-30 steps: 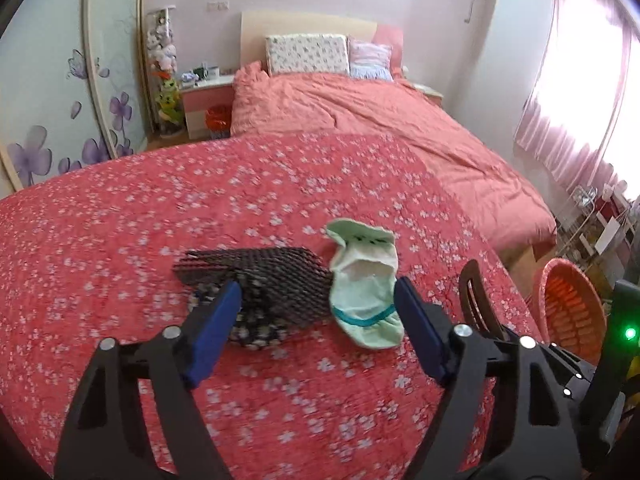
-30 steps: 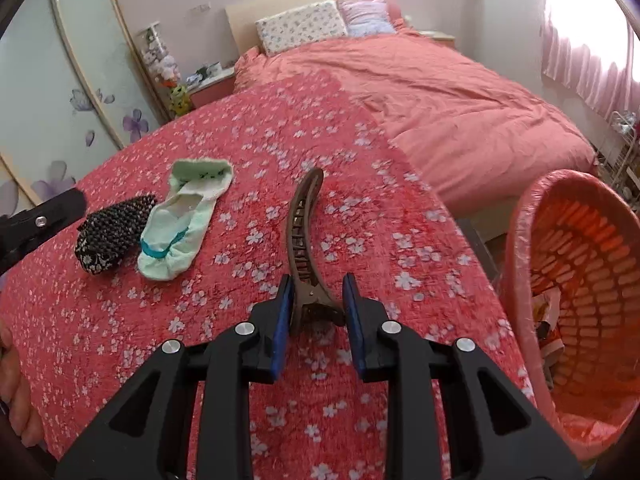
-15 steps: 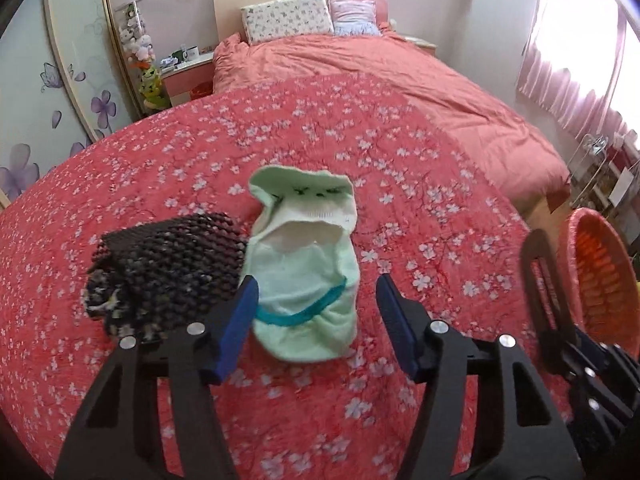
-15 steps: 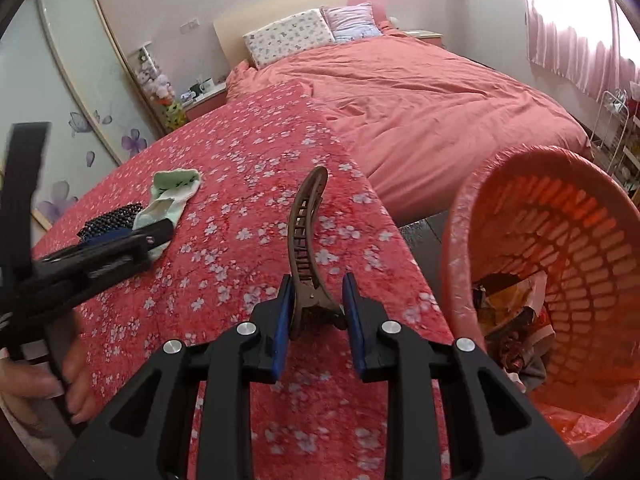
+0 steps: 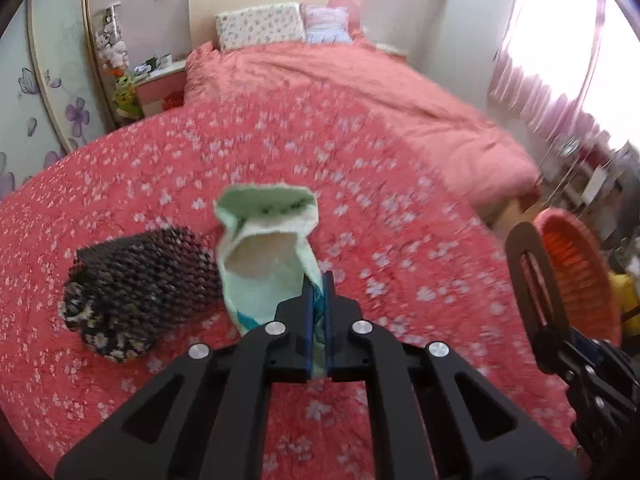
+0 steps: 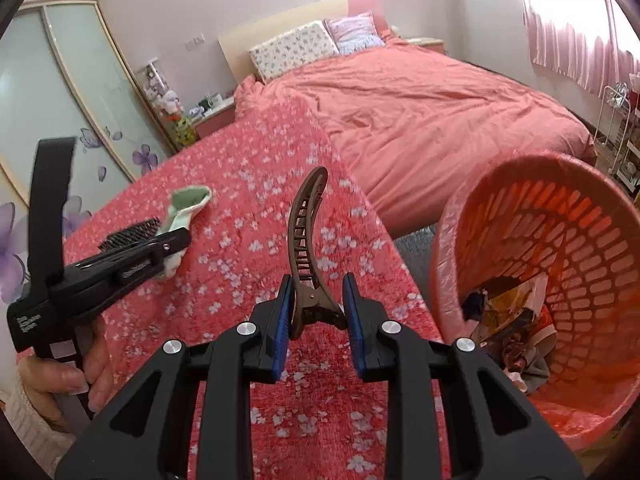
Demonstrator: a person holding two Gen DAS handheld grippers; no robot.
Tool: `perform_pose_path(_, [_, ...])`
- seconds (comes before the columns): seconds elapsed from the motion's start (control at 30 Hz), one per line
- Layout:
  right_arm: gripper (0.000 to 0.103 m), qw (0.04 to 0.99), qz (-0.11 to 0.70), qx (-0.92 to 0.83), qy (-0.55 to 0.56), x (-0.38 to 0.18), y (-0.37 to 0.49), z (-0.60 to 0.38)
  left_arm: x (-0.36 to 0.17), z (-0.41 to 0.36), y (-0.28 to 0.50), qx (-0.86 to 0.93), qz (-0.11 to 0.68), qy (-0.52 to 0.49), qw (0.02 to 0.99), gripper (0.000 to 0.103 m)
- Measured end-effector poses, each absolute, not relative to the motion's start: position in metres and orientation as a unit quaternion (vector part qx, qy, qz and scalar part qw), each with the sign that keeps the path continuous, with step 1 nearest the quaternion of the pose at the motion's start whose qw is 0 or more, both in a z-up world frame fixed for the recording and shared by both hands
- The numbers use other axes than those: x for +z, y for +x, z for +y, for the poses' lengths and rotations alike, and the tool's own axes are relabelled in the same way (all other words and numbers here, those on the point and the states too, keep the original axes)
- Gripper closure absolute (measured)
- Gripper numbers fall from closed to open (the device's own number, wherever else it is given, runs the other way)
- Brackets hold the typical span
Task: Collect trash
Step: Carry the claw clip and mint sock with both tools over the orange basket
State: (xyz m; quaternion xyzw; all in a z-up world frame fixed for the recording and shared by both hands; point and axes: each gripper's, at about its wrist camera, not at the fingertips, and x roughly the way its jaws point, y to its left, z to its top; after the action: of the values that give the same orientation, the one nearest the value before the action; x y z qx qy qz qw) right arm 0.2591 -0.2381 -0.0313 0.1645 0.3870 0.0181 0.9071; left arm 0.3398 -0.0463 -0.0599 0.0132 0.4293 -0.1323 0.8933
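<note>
A pale green sock (image 5: pixel 264 264) lies on the red flowered bedspread (image 5: pixel 360 184), and my left gripper (image 5: pixel 317 312) is shut on its near end. A black patterned sock (image 5: pixel 136 284) lies just left of it, untouched. In the right wrist view my right gripper (image 6: pixel 316 312) is shut on a brown hair clip (image 6: pixel 306 240) that sticks up and away from the pads, above the bedspread's right edge. The orange trash basket (image 6: pixel 452 240) stands close to its right, lined with a bag, with wrappers inside. The left gripper (image 6: pixel 160 256) shows there too, on the green sock (image 6: pixel 186 208).
A second bed with a plain pink cover (image 6: pixel 432 96) and pillows lies beyond. A wardrobe with purple flower decals (image 6: pixel 56 92) is at the left, a wire rack (image 6: pixel 616 128) and pink curtains at the right. A hand (image 6: pixel 68 376) holds the left gripper's handle.
My left gripper moved over the green sock and shut on its near end. My right gripper carried the hair clip right, toward the basket, which now looms larger.
</note>
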Motion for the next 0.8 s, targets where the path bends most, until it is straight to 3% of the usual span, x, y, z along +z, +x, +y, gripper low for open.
perform_pose_path(0.43, [0.078,0.929,0.331,0.021,0.163,0.013,0.232,-0.245,0.014,-0.037,0.292,-0.19,0.363,-0.018,0.912,0.098])
perform_pose_path(0.8, [0.078,0.944,0.283,-0.017,0.168,0.038,0.197,-0.284,0.043,-0.09,0.256,-0.256,0.338,-0.005,0.906,0.098])
